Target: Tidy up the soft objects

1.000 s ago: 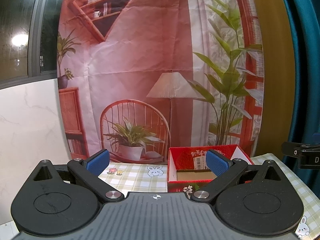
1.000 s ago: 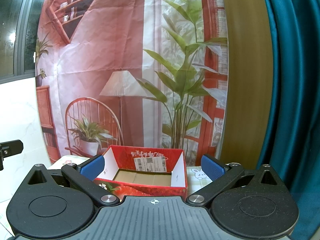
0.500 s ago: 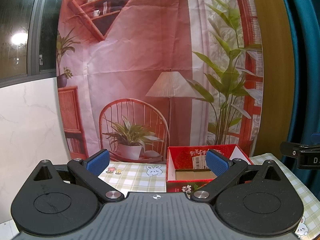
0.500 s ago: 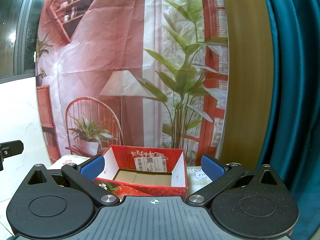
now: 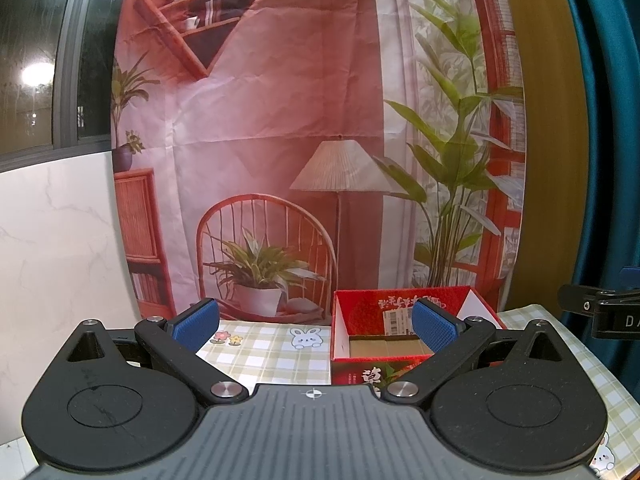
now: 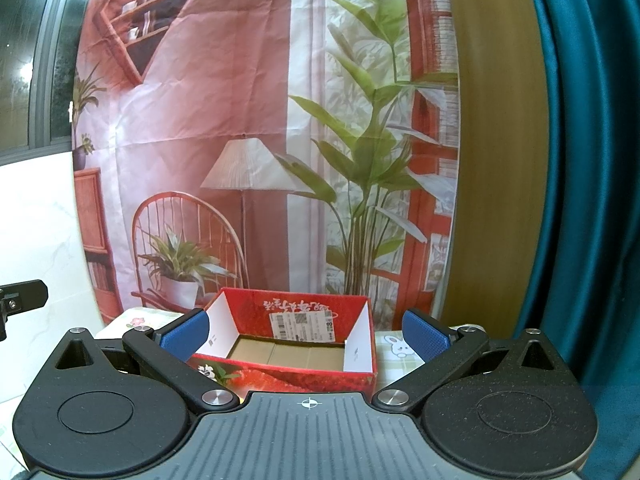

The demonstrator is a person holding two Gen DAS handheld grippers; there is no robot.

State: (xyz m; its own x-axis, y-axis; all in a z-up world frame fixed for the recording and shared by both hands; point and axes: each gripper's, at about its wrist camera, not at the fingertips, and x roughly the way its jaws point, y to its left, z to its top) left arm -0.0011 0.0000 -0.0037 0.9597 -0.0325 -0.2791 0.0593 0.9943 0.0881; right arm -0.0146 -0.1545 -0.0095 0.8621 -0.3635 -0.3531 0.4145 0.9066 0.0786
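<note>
An open red cardboard box (image 5: 360,312) stands on the checked tablecloth, with a brown floor, white inner side flaps and a shipping label on its back wall; nothing lies inside it. My left gripper (image 5: 315,325) is open above the cloth, and its right blue pad (image 5: 434,326) overlaps the box in the picture. In the right wrist view the same box (image 6: 300,374) sits straight ahead, and my right gripper (image 6: 305,335) is open with its blue pads framing the box. Both grippers hold nothing. No soft object shows in either view.
The green-checked tablecloth (image 5: 272,354) with rabbit and flower prints covers the table. A printed backdrop (image 5: 320,140) of a chair, lamp and plants hangs right behind the box. A teal curtain (image 6: 580,200) is at the right and a white marble wall (image 5: 60,240) at the left.
</note>
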